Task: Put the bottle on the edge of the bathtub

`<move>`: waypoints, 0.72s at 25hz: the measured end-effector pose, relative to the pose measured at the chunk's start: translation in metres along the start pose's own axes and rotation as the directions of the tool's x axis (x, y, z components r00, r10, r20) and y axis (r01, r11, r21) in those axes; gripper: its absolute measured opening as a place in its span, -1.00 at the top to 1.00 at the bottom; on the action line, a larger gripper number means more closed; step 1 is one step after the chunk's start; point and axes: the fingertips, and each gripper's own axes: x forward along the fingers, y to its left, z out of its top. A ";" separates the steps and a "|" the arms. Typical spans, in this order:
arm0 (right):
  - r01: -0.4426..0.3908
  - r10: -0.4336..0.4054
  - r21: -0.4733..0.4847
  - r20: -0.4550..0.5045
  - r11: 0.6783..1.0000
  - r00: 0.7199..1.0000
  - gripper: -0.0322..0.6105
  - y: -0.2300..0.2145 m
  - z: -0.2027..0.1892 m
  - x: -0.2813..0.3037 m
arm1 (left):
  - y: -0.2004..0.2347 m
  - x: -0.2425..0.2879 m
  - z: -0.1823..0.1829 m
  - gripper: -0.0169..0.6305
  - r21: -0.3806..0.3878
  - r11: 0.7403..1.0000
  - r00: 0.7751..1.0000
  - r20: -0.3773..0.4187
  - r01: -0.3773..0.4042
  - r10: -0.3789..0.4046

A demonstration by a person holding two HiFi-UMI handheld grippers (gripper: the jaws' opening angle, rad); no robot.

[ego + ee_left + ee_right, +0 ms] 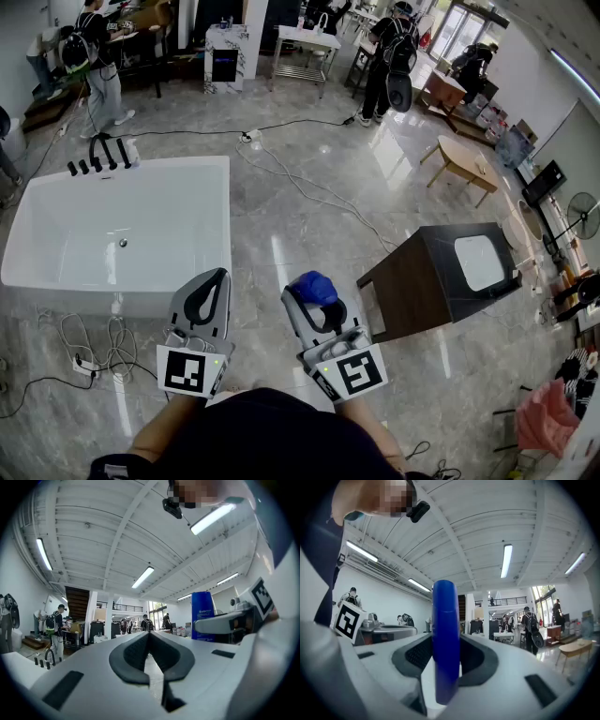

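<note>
Head view: blue bottle point(312, 284) clamped in right tongs point(319, 305); left tongs point(216, 279) shut, empty; white bathtub point(94, 286) ahead-left, near edge apart from both, open floor point(281, 225) around. Left gripper view: pads together. Right gripper view: smooth blue cylinder upright between pads

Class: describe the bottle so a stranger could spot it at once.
Start at the white rectangular bathtub, then look right and nearer the camera, to the two grey handheld grippers. The blue cylindrical bottle stands upright, clamped in the right gripper; the left gripper beside it is shut and empty.
</note>
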 end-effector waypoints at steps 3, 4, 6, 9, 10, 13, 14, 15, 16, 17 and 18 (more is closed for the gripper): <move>0.014 -0.014 -0.016 0.000 1.000 1.000 0.42 -0.022 -0.004 -0.010 | -0.029 0.006 -0.005 0.94 -0.064 0.998 1.000 -0.006 -0.005 0.005; 0.014 -0.014 -0.013 0.007 1.000 1.000 0.42 -0.026 -0.005 -0.013 | -0.036 0.007 -0.006 0.94 -0.068 0.998 1.000 -0.004 -0.002 0.001; 0.011 -0.011 0.001 0.020 1.000 1.000 0.42 -0.029 -0.007 -0.019 | -0.045 0.007 -0.003 0.94 -0.051 0.999 1.000 0.007 0.007 -0.006; 0.008 -0.008 0.014 0.027 1.000 1.000 0.42 -0.037 -0.007 -0.023 | -0.054 0.014 0.004 0.94 -0.016 1.000 1.000 0.020 0.008 -0.008; 0.007 -0.007 0.013 0.030 1.000 1.000 0.41 -0.040 -0.007 -0.024 | -0.057 0.016 0.004 0.94 -0.012 1.000 1.000 0.021 0.006 -0.005; 0.001 -0.001 0.012 0.034 1.000 0.999 0.41 -0.046 -0.011 -0.026 | -0.066 0.018 -0.001 0.94 -0.011 1.000 1.000 0.015 -0.002 0.002; -0.001 0.001 0.014 0.033 1.000 0.999 0.42 -0.048 -0.013 -0.026 | -0.067 0.019 -0.004 0.94 -0.011 1.000 1.000 0.012 -0.005 0.005; -0.001 0.001 0.014 0.034 1.000 0.999 0.42 -0.051 -0.014 -0.025 | -0.067 0.021 -0.006 0.94 -0.013 1.000 1.000 0.009 -0.008 0.008; 0.000 -0.001 0.015 0.035 1.000 0.999 0.42 -0.054 -0.014 -0.023 | -0.066 0.024 -0.009 0.94 -0.014 1.000 1.000 0.002 -0.011 0.011; 0.002 -0.003 0.017 0.035 1.000 0.999 0.42 -0.058 -0.016 -0.020 | -0.065 0.028 -0.012 0.94 -0.017 1.000 1.000 -0.009 -0.013 0.013; 0.004 -0.005 0.021 0.034 1.000 0.999 0.42 -0.062 -0.018 -0.017 | -0.063 0.033 -0.016 0.94 -0.018 1.000 1.000 -0.021 -0.014 0.014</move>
